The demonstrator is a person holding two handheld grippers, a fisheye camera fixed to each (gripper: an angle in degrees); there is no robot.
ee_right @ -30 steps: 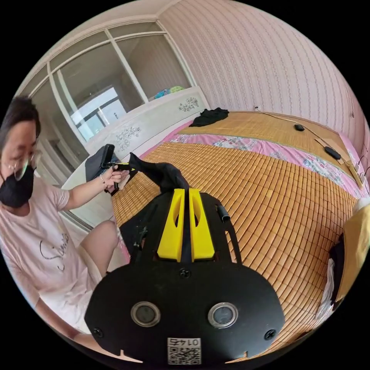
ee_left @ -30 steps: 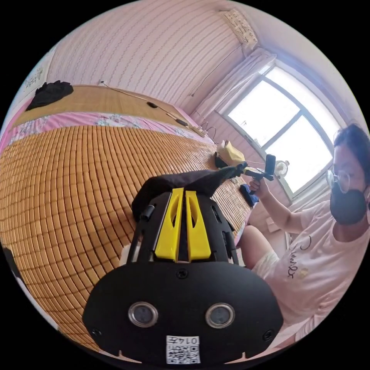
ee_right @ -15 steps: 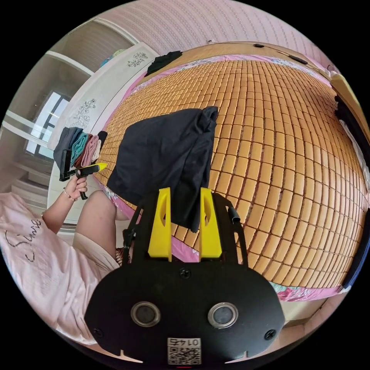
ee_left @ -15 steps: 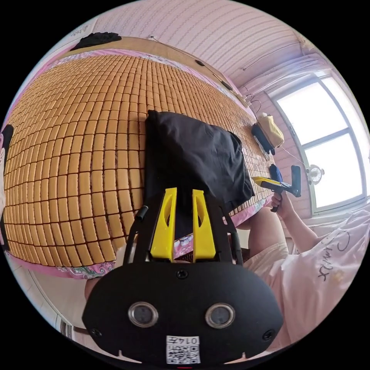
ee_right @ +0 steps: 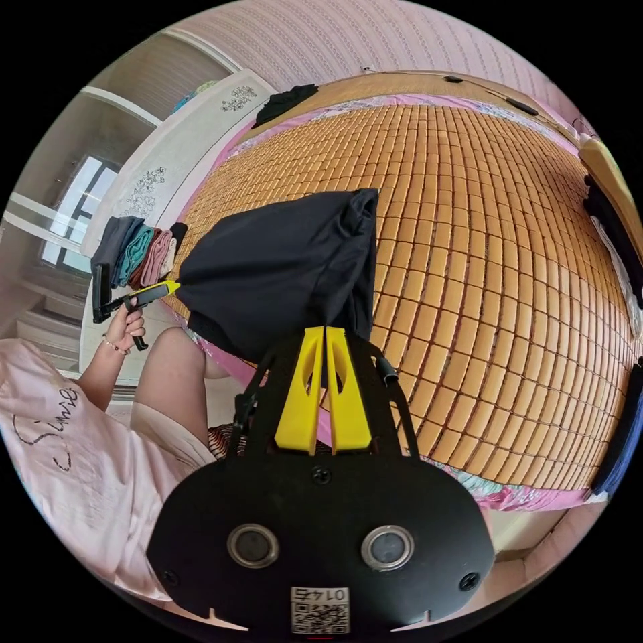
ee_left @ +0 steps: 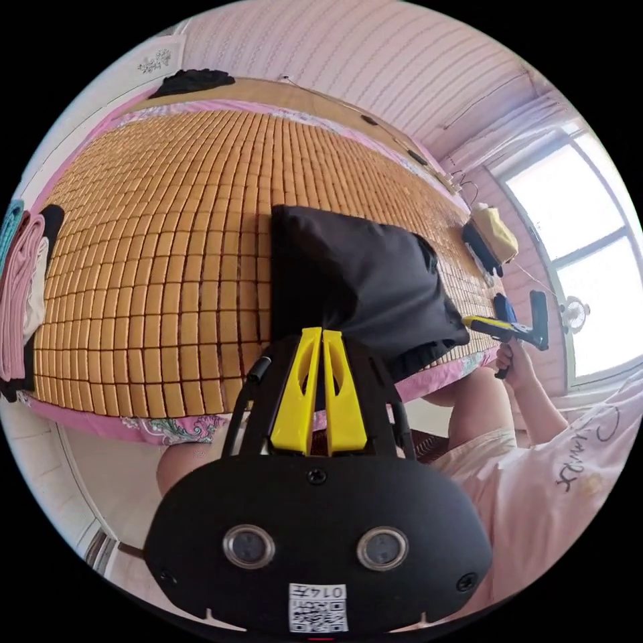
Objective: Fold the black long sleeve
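Note:
The black long sleeve (ee_left: 355, 281) lies folded on the bamboo mat (ee_left: 167, 221), its near edge lifted off the bed's side. My left gripper (ee_left: 321, 331) is shut on one near corner. The right gripper (ee_left: 467, 321) pinches the other corner, held by a hand (ee_left: 510, 358). In the right gripper view, the right gripper (ee_right: 324, 329) is shut on its corner of the black long sleeve (ee_right: 288, 258), and the left gripper (ee_right: 173, 287) holds the far corner tight. The cloth is stretched between the two.
A stack of folded clothes (ee_right: 140, 249) sits at the mat's corner, also seen as the stack (ee_left: 20, 295). Another black garment (ee_left: 191, 80) lies at the far end. A yellow item on dark clothes (ee_left: 492, 234) lies by the window. The person's leg (ee_right: 171, 382) is beside the bed.
Half a second ago both grippers stood open above the flat garment. Now both have shut on its near corners and lifted that edge.

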